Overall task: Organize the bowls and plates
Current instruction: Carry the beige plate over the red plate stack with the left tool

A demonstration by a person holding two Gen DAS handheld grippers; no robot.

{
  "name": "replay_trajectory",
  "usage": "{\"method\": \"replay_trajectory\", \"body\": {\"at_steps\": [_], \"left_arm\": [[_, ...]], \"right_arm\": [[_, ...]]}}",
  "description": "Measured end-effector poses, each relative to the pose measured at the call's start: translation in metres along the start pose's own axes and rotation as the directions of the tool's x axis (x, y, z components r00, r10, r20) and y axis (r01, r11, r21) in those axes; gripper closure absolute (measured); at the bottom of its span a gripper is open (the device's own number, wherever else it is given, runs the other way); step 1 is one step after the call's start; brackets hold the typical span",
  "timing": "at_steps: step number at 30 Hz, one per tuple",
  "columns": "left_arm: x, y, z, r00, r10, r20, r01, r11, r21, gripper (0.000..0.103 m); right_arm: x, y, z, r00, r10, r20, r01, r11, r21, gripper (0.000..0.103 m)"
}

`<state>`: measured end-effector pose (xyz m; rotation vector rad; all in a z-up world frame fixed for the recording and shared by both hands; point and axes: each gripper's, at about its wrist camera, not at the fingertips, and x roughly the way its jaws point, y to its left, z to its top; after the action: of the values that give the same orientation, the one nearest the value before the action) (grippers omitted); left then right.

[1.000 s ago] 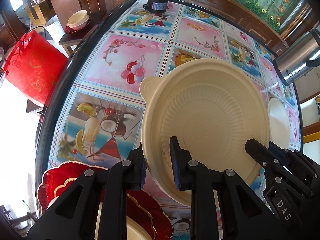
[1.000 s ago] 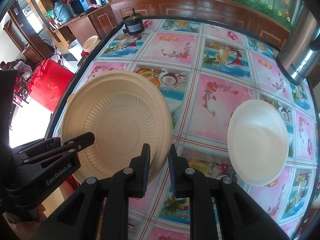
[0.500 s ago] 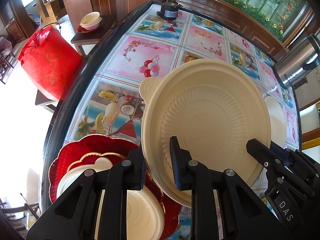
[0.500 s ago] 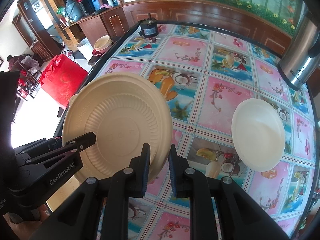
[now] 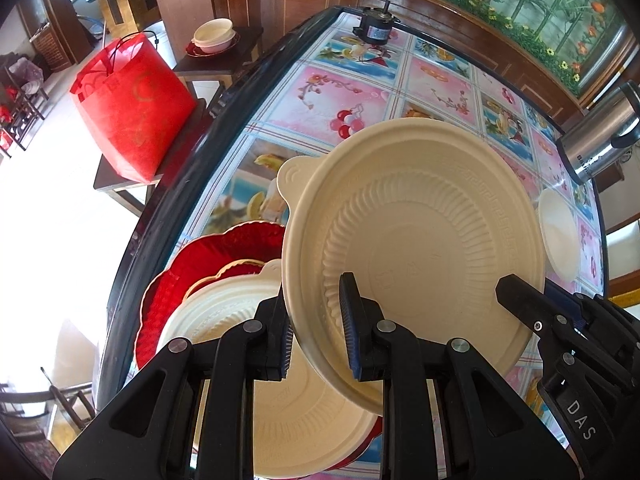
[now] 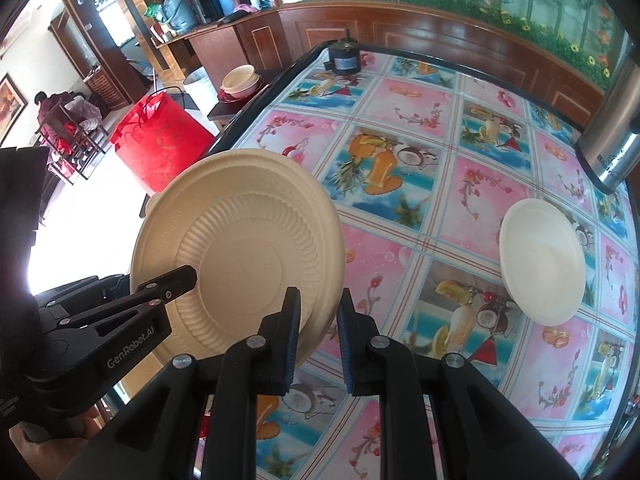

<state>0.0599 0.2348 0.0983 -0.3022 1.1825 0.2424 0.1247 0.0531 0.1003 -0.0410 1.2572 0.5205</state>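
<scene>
A large cream bowl (image 5: 416, 240) with a ribbed inside is held in the air, tilted, by both grippers. My left gripper (image 5: 314, 324) is shut on its near left rim. My right gripper (image 6: 318, 332) is shut on its right rim; the same bowl (image 6: 240, 252) fills the left of the right wrist view. Below the held bowl, near the table's left edge, a second cream bowl (image 5: 240, 320) sits on a red scalloped plate (image 5: 208, 264). A small white bowl (image 6: 542, 260) rests on the table to the right.
The table (image 6: 400, 220) has a fruit-patterned cloth and a black rim. A steel kettle (image 6: 612, 136) stands at the right. A small black motor (image 6: 344, 58) sits at the far edge. A red bag (image 5: 132, 108) and a side table with bowls (image 5: 214, 36) stand beyond the left edge.
Both grippers carried the cream bowl back and left over the table's near-left edge. The red plate with the second cream bowl has come further into view beneath it.
</scene>
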Motion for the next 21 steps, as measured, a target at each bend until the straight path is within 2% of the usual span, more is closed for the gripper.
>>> {"method": "replay_trajectory", "body": {"at_steps": [21], "left_arm": [[-0.013, 0.032, -0.026, 1.0, 0.025, 0.002, -0.025, 0.998, -0.058, 0.082]], "right_arm": [[0.004, 0.03, -0.01, 0.998, 0.051, -0.029, -0.053, 0.997, -0.061, 0.086]]}}
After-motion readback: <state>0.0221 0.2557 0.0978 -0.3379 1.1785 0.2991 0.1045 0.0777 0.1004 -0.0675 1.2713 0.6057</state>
